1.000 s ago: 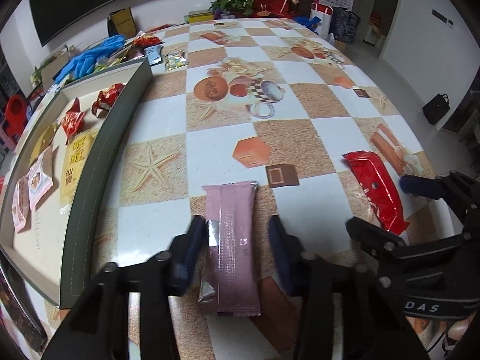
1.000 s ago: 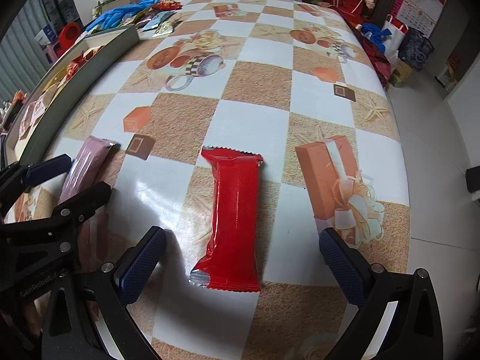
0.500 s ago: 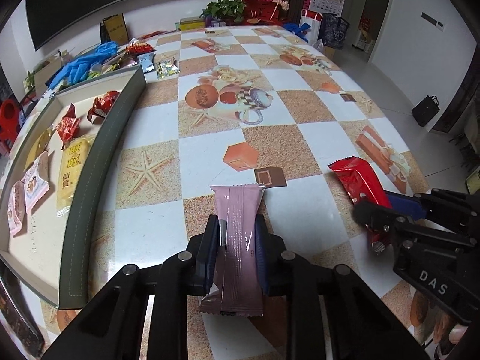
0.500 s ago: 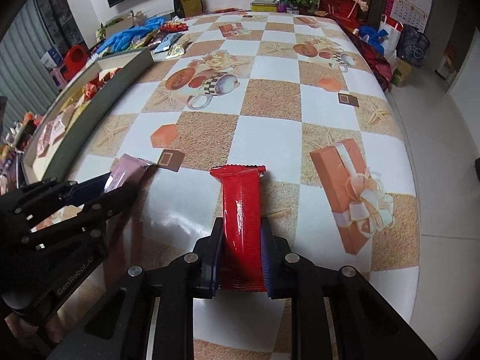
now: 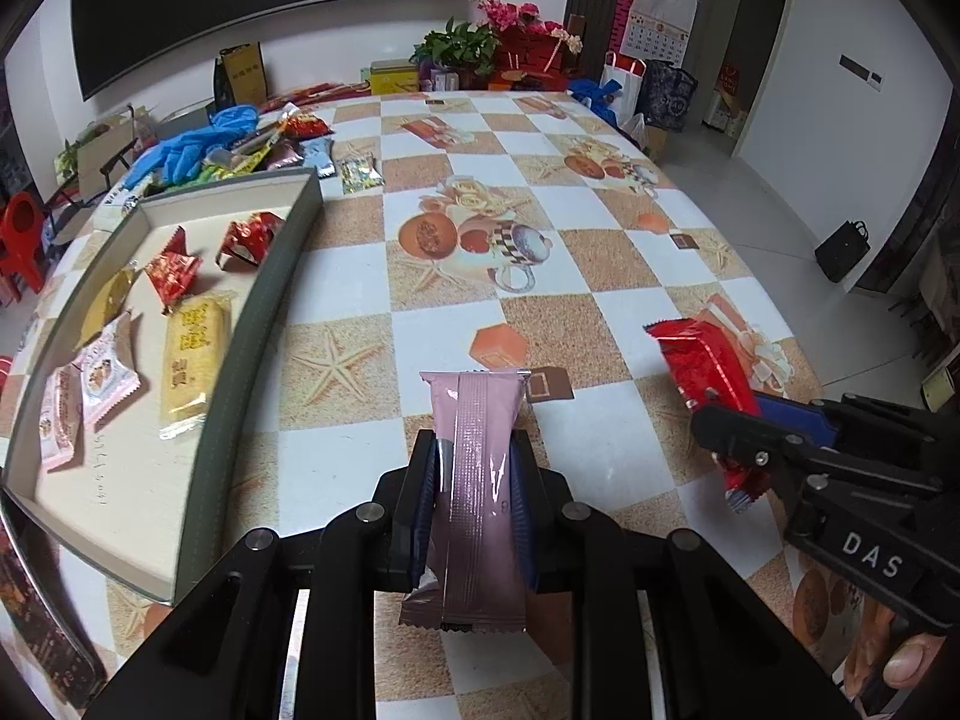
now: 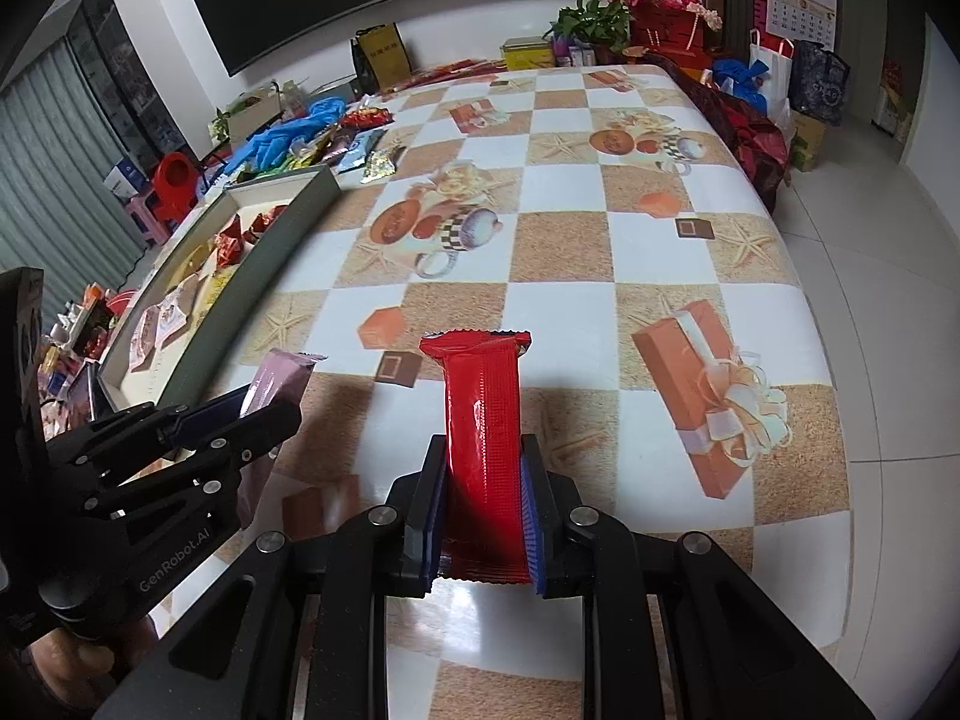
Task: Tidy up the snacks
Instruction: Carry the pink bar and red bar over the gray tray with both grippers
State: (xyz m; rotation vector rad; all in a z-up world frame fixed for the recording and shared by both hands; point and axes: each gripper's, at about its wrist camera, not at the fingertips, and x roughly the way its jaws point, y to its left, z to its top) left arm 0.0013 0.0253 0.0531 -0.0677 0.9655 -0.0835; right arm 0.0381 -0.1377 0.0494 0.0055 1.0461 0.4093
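Note:
My left gripper is shut on a pink snack bar and holds it above the table. My right gripper is shut on a red snack bar, also lifted off the table. The red bar also shows at the right of the left wrist view, and the pink bar at the left of the right wrist view. A long grey tray on the left holds several snack packets.
A pile of loose snacks and blue gloves lies beyond the tray's far end. A small packet lies on the checked tablecloth. The table's right edge drops to the floor. Plants and bags stand at the far end.
Both grippers went from open around their bars to shut on them, then lifted them off the table.

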